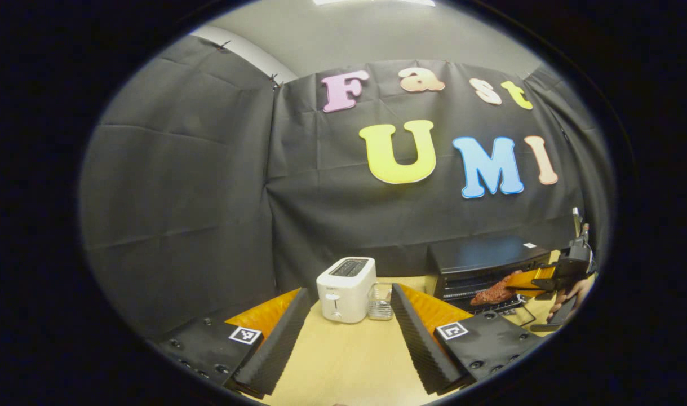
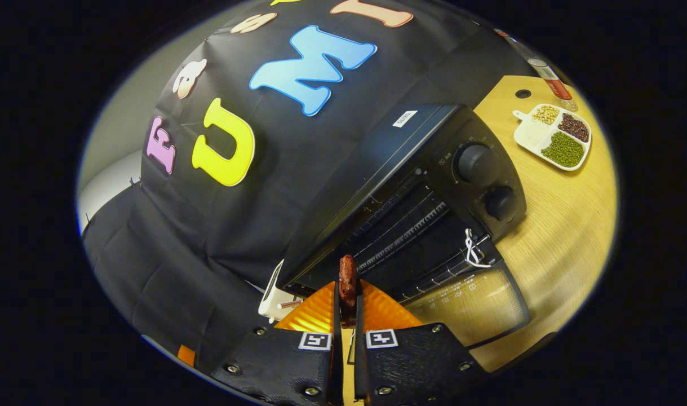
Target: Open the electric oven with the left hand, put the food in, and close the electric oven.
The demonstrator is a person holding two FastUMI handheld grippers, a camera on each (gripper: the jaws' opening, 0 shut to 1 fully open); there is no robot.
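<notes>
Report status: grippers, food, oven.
Left gripper open, idle near toaster. Right gripper shut on food. Oven door down, path clear.

A white two-slot plastic toaster (image 1: pixel 346 289) stands upright on the pale wooden table (image 1: pixel 349 355), near the black cloth wall. Just beside it, on its right in the left gripper view, sits a small clear glass container (image 1: pixel 381 301). In the right gripper view, a white divided plastic tray (image 2: pixel 554 136) lies flat on the table, its compartments holding green, dark red and pale beans. Beyond the tray stands a red-and-white can (image 2: pixel 550 80), next to a round hole (image 2: pixel 523 93) in the tabletop.
</notes>
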